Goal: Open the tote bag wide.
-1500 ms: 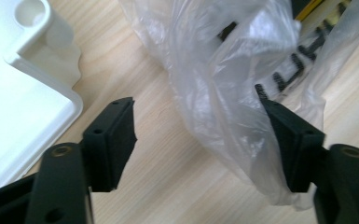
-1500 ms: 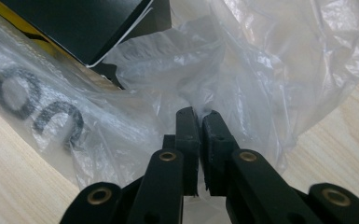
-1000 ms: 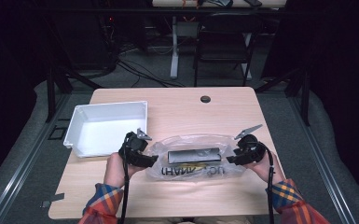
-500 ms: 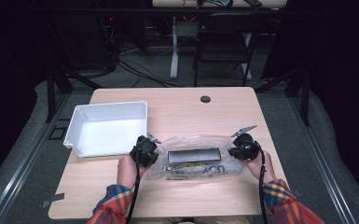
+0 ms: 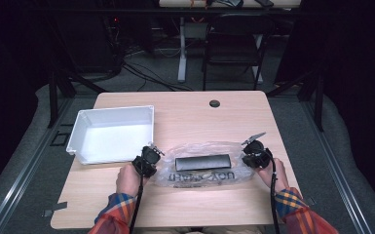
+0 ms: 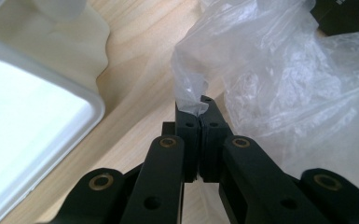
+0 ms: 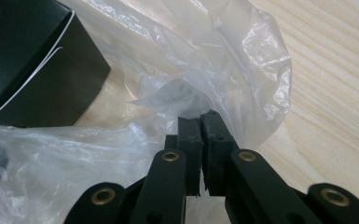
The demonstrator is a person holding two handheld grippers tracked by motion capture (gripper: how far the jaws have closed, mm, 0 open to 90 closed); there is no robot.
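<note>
A clear plastic bag with black print lies flat on the wooden table, near its front. A black box lies inside it. My left gripper is at the bag's left end. In the left gripper view its jaws have just been closing and now pinch a fold of the bag. My right gripper is at the bag's right end. Its jaws have also just been closing, and they hold the bag's film beside the black box.
A white tray stands left of the bag, close to my left gripper, and its rim is in the left gripper view. A round cable hole sits near the table's far edge. A dark chair stands behind the table.
Both grippers have sunk onto the bag's two ends and drawn slightly inward. Their jaws, open a second ago, have closed on the plastic film.
</note>
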